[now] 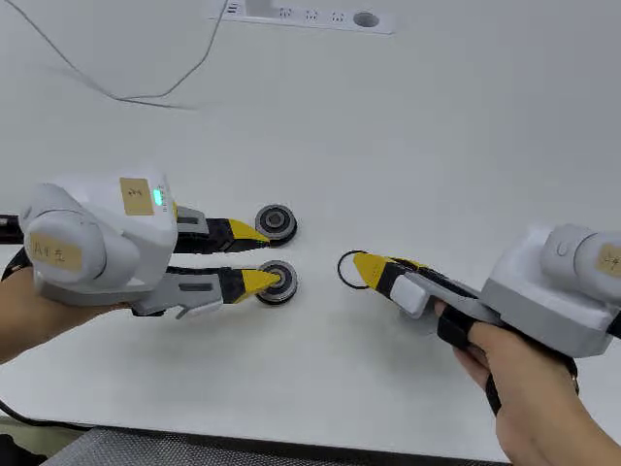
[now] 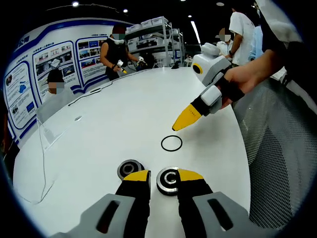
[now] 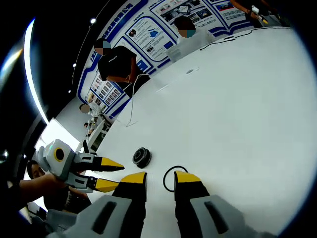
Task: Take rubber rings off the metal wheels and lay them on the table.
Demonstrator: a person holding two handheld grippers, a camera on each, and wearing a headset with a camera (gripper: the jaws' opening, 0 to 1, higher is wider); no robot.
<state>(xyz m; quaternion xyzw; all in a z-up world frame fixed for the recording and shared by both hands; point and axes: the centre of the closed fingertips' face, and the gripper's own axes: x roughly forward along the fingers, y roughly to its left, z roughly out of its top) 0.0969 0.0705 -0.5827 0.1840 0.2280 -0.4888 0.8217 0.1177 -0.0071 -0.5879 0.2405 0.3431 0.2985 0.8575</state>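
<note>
Much bare white bench (image 1: 437, 146) lies open beyond both tools, and its near edge runs just below the hands. At the left, the left tongs (image 1: 260, 257) stand open and grip nothing. Two tan stickers (image 1: 137, 195) on their body bear writing too faint to read. In the left gripper view the near wheel (image 1: 278, 282) sits between the yellow tips; I cannot tell whether they touch it. The far wheel (image 1: 277, 222) lies just beside it, partly hidden there behind one jaw. Right of the wheels, a loose rubber ring (image 1: 341, 270) lies flat on the bench. The right tongs (image 1: 371, 269) are parted and empty, their tips covering the ring's right side.
</note>
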